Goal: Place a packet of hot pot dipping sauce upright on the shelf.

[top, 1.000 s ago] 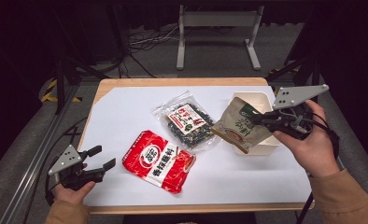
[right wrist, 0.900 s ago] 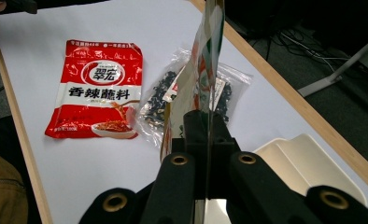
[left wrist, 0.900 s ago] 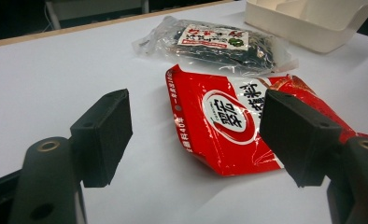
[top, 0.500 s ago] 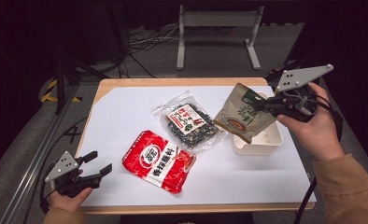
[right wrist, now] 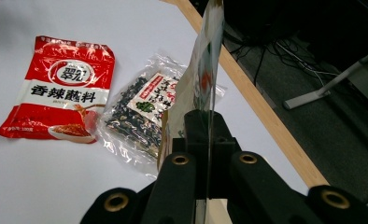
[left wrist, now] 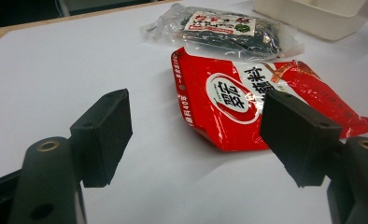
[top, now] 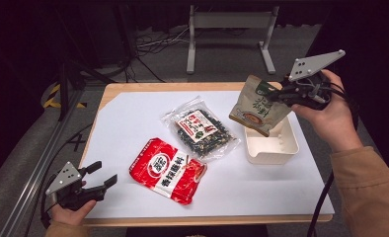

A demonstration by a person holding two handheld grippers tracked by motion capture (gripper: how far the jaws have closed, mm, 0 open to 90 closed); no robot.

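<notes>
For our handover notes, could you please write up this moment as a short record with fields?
Held item: beige pouch, pinched at its edge by the right tongs, hanging above the white bin
Left tongs: open, nothing between them, low at the near left table corner
On the white sheet: red sauce packet, clear seaweed bag
Bin contents: none visible

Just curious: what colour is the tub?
White tub, clearest in the high view.
</notes>
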